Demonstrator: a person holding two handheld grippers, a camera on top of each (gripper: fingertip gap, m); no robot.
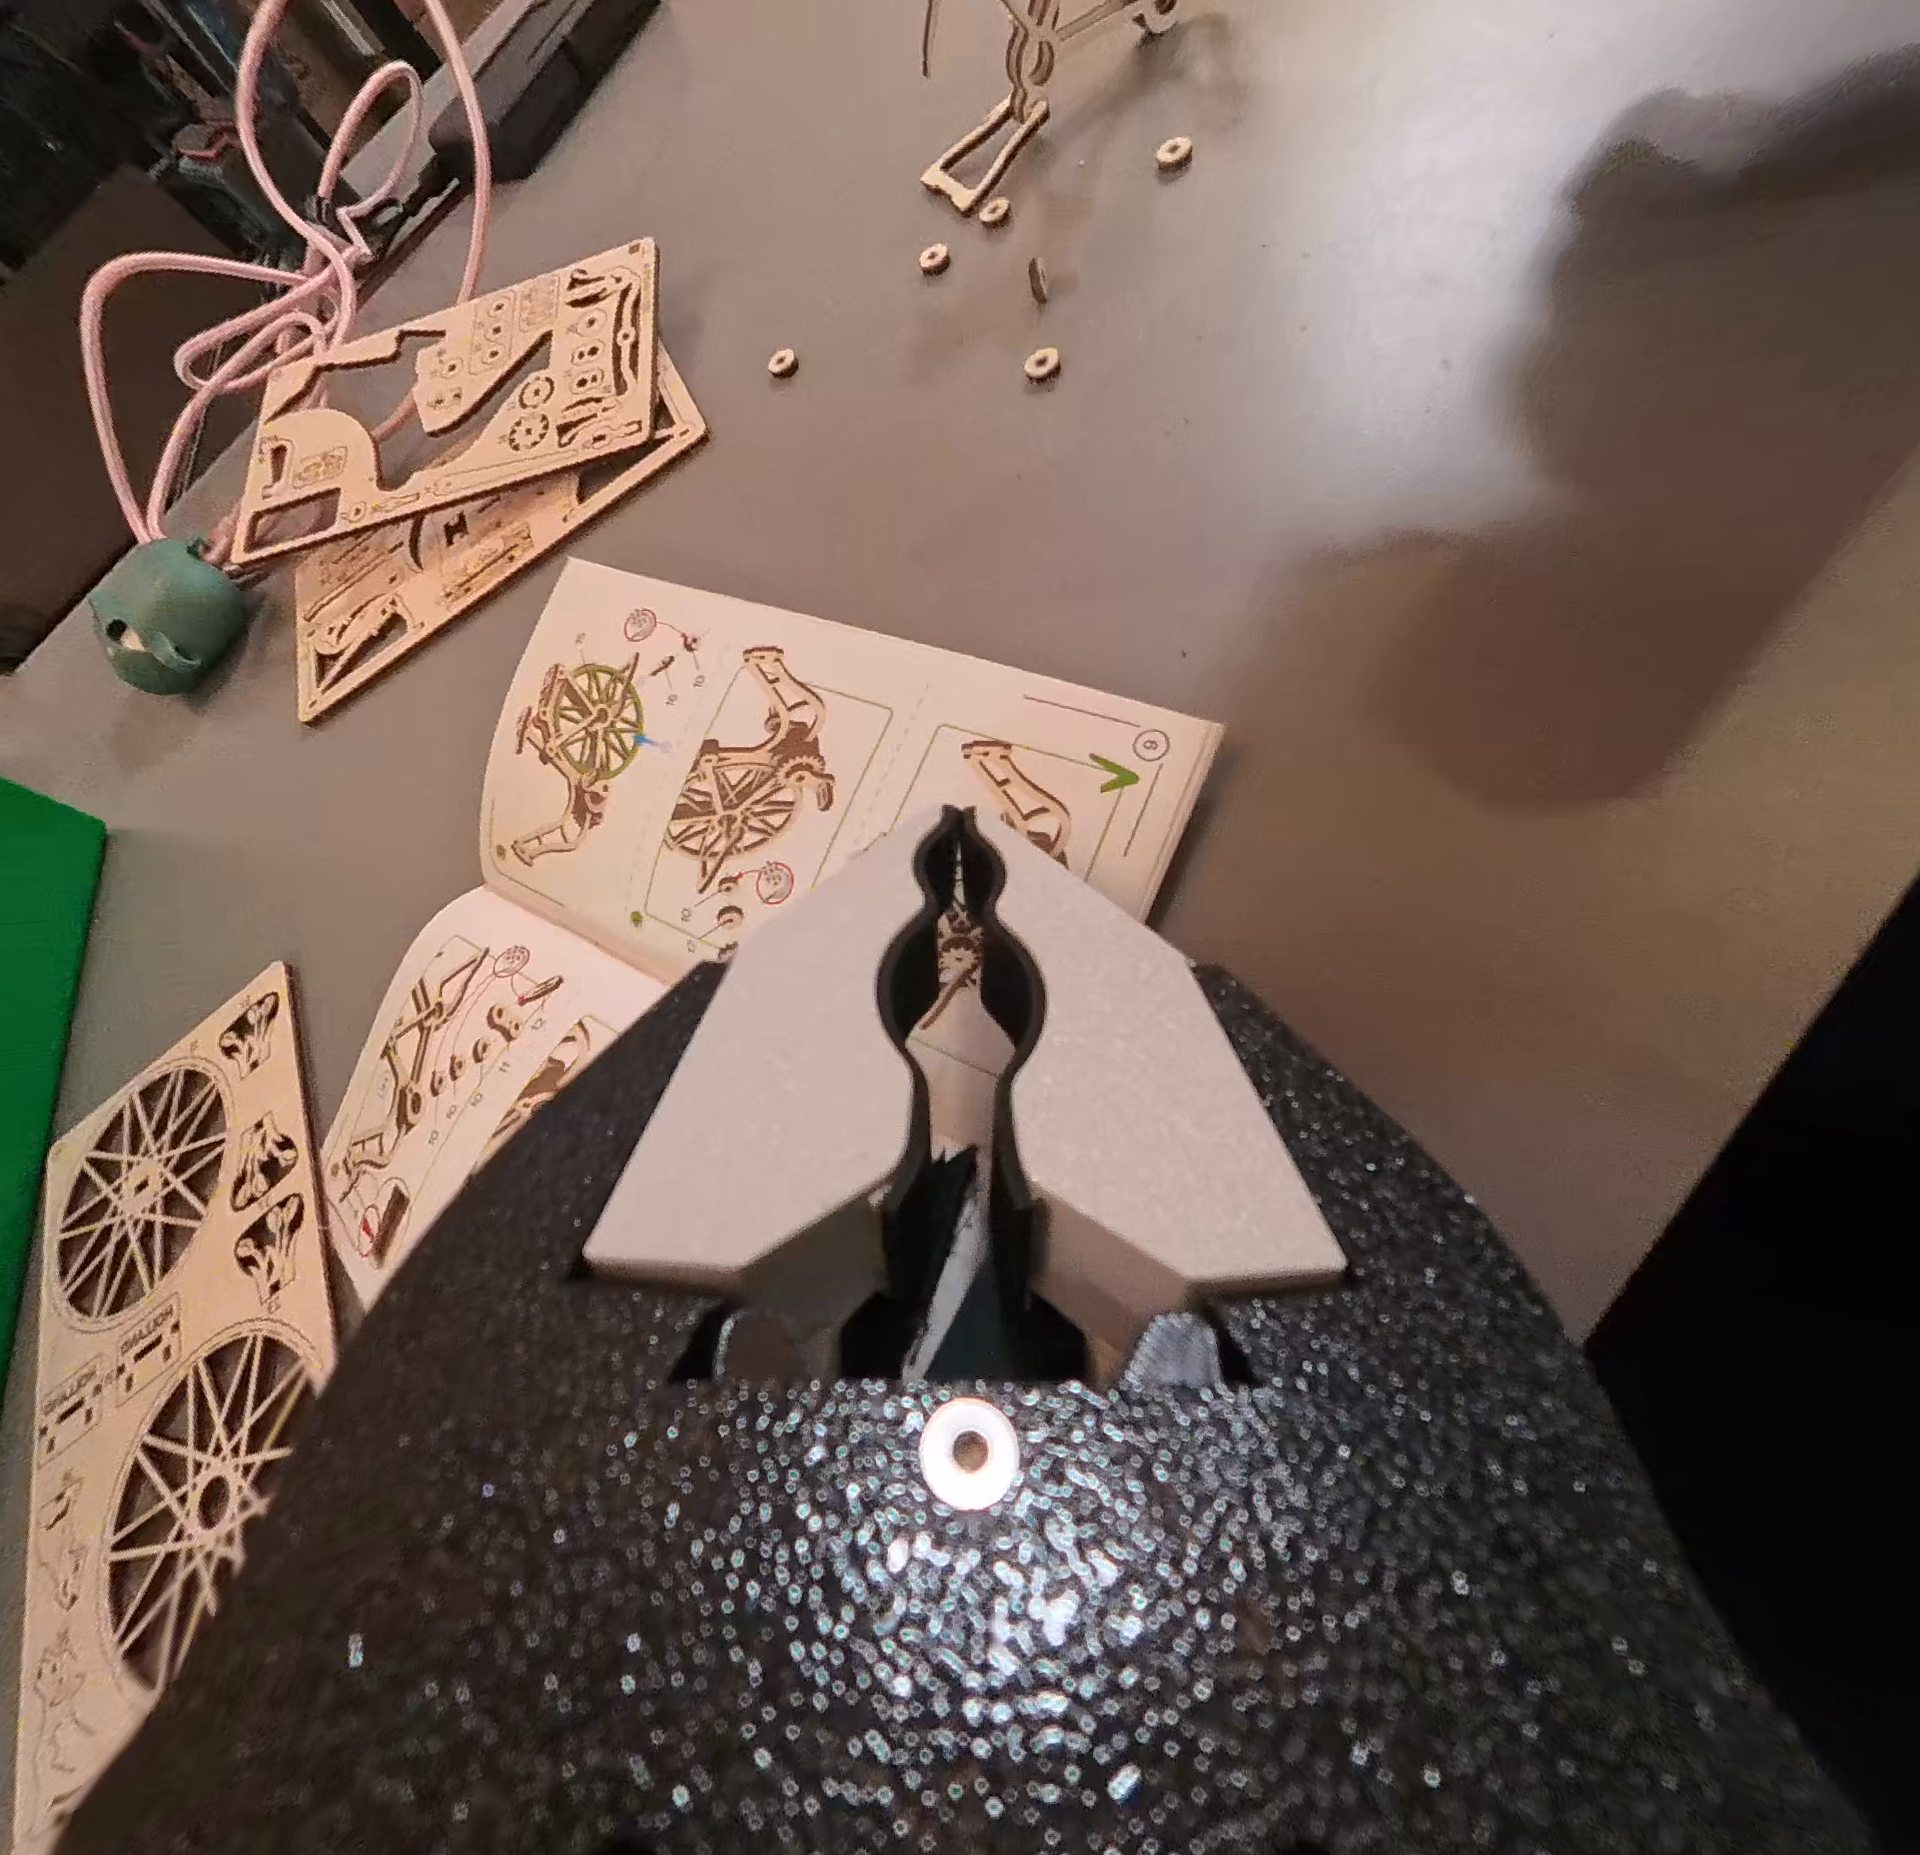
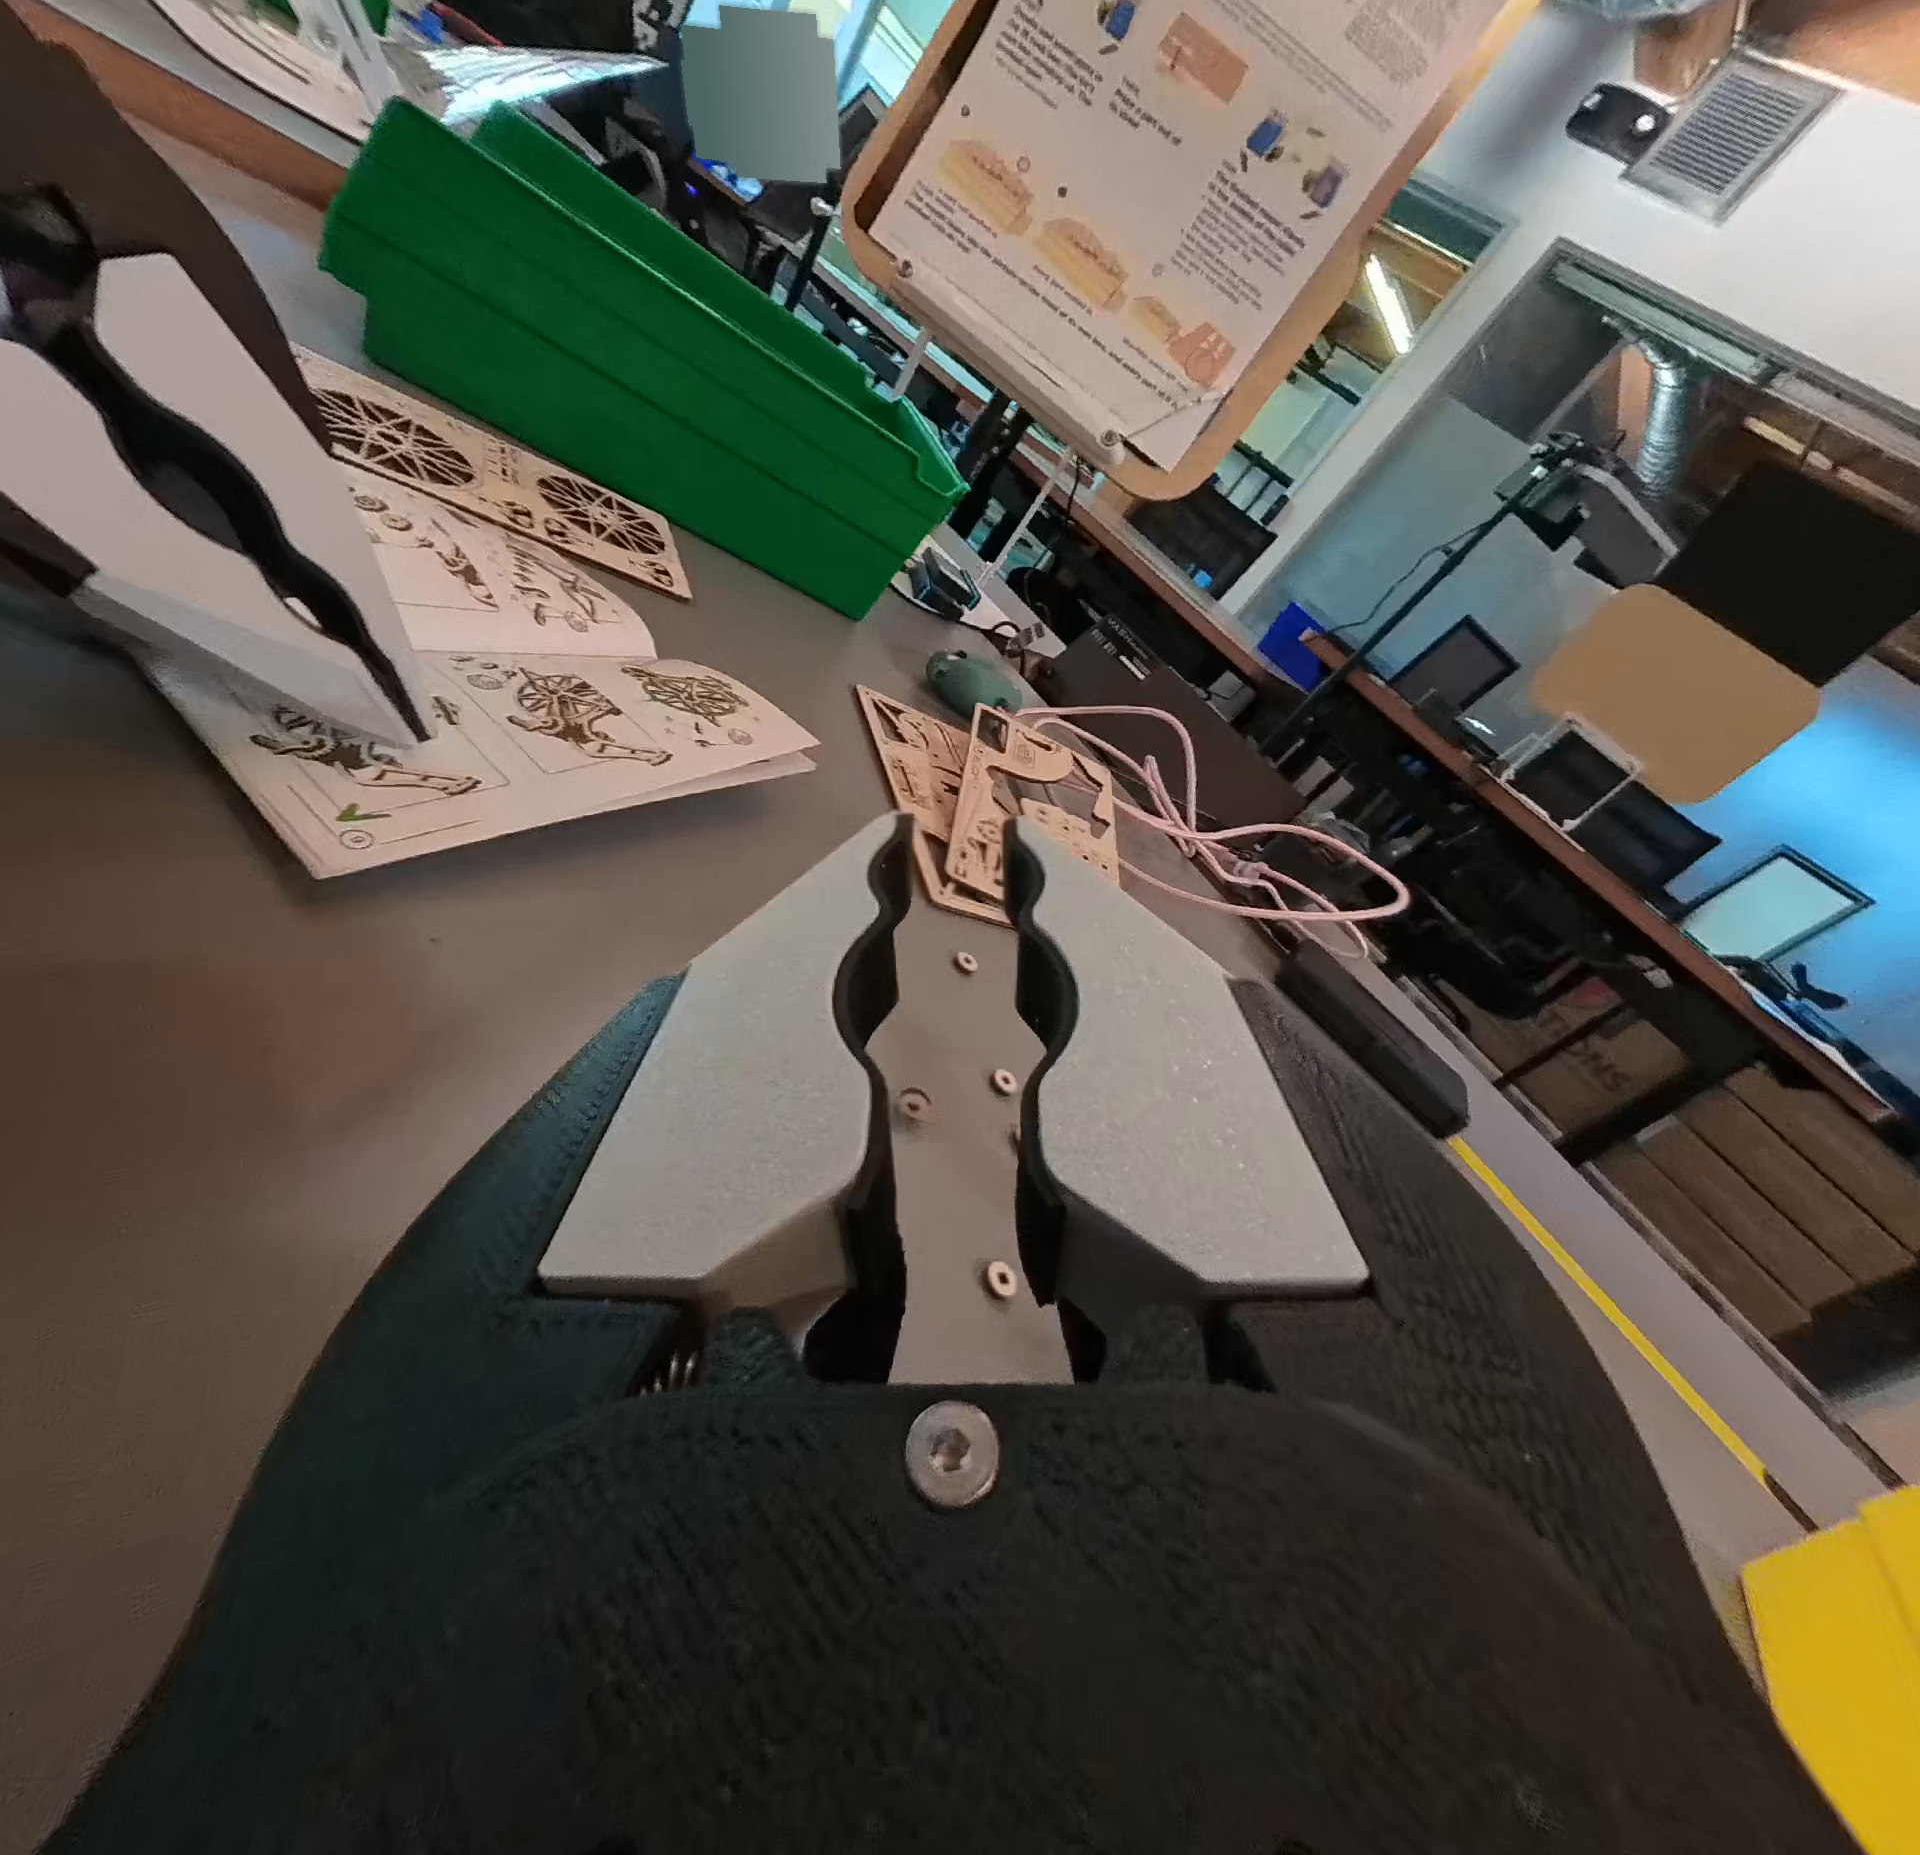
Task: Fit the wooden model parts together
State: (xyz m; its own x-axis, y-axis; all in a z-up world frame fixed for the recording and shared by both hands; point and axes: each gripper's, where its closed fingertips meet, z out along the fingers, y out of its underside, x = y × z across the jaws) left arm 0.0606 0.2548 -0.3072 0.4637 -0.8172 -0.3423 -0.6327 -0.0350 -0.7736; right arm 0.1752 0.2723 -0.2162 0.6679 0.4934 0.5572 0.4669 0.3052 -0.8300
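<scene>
Left jaws nearly closed over booklet (image 1: 831,766), right jaws parted, empty, above loose wooden washers (image 2: 1000,1275).

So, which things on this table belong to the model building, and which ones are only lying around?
For the job:
- half-built wooden frame
- small wooden rings
- part sheets
- wheel sheet
- instruction booklet
- left tool, shut
- right tool, open

Lying about:
- pink cable
- small teal object
- green bins
</scene>
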